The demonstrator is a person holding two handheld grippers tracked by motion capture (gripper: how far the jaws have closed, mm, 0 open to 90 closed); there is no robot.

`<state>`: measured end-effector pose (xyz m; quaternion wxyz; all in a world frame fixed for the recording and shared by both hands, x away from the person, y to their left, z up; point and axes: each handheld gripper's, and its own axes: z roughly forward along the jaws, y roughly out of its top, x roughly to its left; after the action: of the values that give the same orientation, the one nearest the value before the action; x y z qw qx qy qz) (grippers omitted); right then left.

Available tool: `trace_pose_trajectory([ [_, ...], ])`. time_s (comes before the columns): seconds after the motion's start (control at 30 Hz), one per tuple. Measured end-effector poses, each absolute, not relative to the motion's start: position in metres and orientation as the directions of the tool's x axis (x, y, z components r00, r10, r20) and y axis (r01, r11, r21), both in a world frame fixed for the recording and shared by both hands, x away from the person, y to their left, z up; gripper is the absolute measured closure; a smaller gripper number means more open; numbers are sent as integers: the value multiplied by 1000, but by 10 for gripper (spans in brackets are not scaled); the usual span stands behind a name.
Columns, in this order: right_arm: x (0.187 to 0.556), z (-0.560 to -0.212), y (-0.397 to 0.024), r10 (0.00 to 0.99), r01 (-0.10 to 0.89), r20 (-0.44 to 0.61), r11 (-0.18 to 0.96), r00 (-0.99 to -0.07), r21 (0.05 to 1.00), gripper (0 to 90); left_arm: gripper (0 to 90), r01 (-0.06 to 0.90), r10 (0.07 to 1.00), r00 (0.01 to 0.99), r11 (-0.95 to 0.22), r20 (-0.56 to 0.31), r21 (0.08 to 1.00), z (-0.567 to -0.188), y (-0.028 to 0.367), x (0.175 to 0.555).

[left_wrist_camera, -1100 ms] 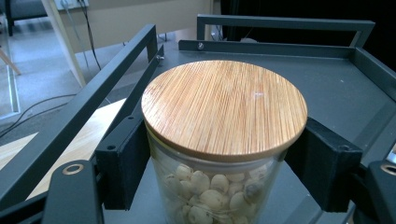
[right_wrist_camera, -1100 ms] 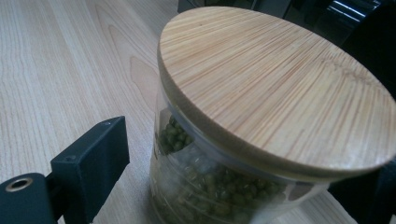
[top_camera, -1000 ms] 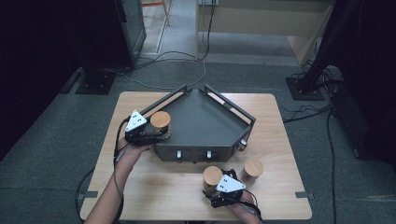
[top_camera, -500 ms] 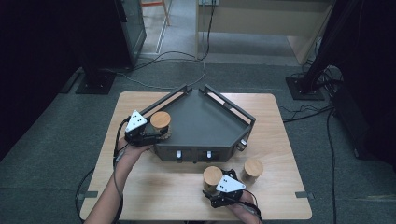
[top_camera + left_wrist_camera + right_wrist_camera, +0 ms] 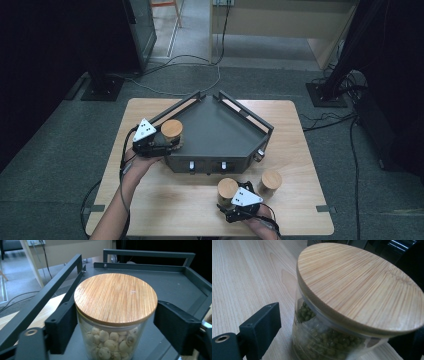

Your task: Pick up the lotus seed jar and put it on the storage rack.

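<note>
Three jars here. Left gripper (image 5: 167,142) has just been opening around the seed jar (image 5: 171,131), now standing at the tray's (image 5: 220,130) 9 o'clock edge, pads apart from glass. Right gripper (image 5: 227,202) sits wide around the bean jar (image 5: 227,190), not pinching yet. Back the left straight out so it doesn't tip.

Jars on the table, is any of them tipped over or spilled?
No, nothing stands out. The jar of pale seeds stands upright in the dark tray, the jar of green beans and the third jar upright on the table, lids on.
</note>
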<state>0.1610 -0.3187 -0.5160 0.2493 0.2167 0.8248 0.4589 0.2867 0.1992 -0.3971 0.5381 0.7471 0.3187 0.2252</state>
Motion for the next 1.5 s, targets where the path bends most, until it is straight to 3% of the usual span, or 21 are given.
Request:
trace_pose_trajectory([
  [0.07, 161, -516, -319, 586, 129, -212, 485, -782, 865, 76, 126, 240, 722, 692, -213, -13, 947, -398, 200, 286],
  [0.43, 161, -516, -319, 586, 129, -212, 485, -782, 865, 76, 109, 253, 725, 689, -216, -18, 943, -397, 202, 282],
  [1.5, 161, -516, -319, 586, 130, -211, 485, -783, 865, 76, 110, 262, 739, 673, -248, 8, 933, -393, 208, 261],
])
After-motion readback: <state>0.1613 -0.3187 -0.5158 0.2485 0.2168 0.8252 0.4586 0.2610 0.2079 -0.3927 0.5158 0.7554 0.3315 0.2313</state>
